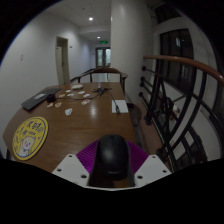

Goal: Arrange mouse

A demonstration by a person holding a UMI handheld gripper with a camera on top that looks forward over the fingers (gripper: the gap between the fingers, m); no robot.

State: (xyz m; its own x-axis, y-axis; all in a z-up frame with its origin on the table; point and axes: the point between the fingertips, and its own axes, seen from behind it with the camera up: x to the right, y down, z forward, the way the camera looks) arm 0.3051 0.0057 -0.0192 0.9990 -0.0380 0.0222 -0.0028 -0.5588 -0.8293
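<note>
A black computer mouse [110, 158] sits between my gripper's fingers, against the purple pads [89, 156] on both sides. My gripper [110, 168] is shut on the mouse and holds it above the near end of a long wooden table [85, 115]. The mouse hides the gap between the fingers.
A round yellow mat [31, 137] lies on the table to the left. A white keyboard-like item [120, 105] lies on the right side. A dark laptop [40, 99] and several small items lie at the far end. Dark chairs [150, 105] and a curved rail [185, 65] stand on the right.
</note>
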